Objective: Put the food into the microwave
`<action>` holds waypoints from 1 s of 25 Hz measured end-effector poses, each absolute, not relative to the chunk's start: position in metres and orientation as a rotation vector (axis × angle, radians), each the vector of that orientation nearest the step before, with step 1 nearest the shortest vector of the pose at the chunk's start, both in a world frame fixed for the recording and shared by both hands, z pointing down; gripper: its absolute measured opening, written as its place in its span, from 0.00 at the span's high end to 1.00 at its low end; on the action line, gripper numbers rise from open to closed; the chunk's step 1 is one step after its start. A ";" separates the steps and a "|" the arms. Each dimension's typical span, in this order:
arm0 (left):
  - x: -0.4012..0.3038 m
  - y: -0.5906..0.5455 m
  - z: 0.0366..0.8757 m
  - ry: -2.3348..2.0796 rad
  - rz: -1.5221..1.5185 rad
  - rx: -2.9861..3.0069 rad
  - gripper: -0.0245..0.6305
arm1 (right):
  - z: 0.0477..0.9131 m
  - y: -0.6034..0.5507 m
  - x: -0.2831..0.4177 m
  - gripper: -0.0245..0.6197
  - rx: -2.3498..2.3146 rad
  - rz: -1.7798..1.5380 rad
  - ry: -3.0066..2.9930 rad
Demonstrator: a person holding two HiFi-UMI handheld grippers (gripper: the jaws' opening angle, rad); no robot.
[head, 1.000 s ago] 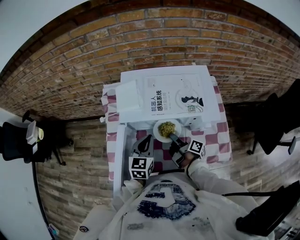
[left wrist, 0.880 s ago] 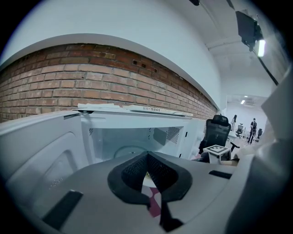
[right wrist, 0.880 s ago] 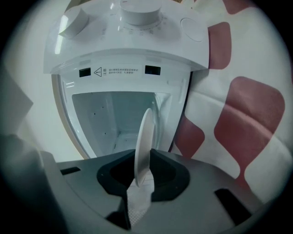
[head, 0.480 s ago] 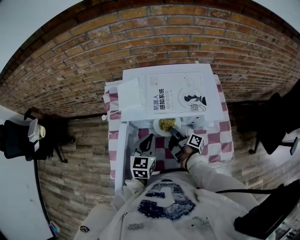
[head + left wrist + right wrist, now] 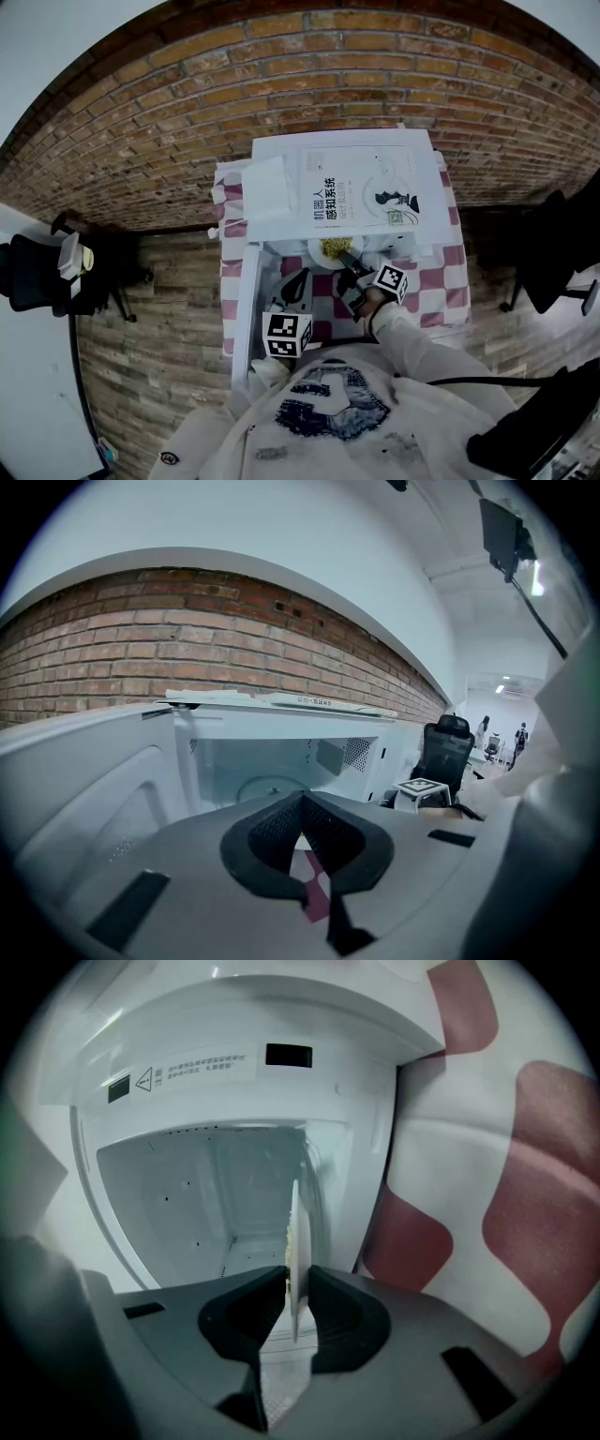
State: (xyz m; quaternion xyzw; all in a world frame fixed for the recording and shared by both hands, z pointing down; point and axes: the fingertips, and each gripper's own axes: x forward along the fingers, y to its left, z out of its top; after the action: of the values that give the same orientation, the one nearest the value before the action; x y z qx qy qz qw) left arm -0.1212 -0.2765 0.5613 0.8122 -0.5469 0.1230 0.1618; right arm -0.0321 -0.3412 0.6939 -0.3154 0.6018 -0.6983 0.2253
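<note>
A white plate of yellowish food (image 5: 334, 250) hangs at the mouth of the white microwave (image 5: 270, 190), partly under its top edge. My right gripper (image 5: 348, 263) is shut on the plate's near rim. In the right gripper view the plate (image 5: 297, 1241) stands edge-on between the pads, in front of the empty cavity (image 5: 206, 1204). The microwave door (image 5: 241, 309) swings open to the left. My left gripper (image 5: 297, 281) hovers beside the door, left of the plate, shut and holding nothing. From the left gripper view (image 5: 300, 803) the cavity and its turntable (image 5: 267, 787) show ahead.
The microwave sits on a red-and-white checked cloth (image 5: 442, 281) against a brick wall. A printed booklet (image 5: 361, 192) and a white box (image 5: 267, 186) lie on its top. A black office chair (image 5: 37, 277) stands far left, another (image 5: 553, 244) far right.
My right gripper has carried the plate forward, so it now lies farther under the microwave's top edge. The left gripper has stayed put.
</note>
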 end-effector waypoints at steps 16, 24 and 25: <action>-0.120 -0.275 0.565 -1.534 0.352 2.301 0.95 | 0.700 -0.352 -0.035 0.84 -0.882 -1.942 1.607; -0.124 -0.275 0.566 -1.536 0.348 2.295 0.95 | 0.701 -0.355 -0.035 0.84 -0.893 -1.928 1.601; -0.124 -0.275 0.566 -1.536 0.347 2.295 0.95 | 0.702 -0.355 -0.034 0.83 -0.897 -1.926 1.600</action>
State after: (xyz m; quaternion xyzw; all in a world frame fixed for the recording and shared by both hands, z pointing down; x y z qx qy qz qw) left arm -0.1240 -0.2751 0.5657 0.8113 -0.5430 0.1226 0.1783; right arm -0.0337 -0.3553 0.7019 -0.3276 0.5843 -0.7031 0.2386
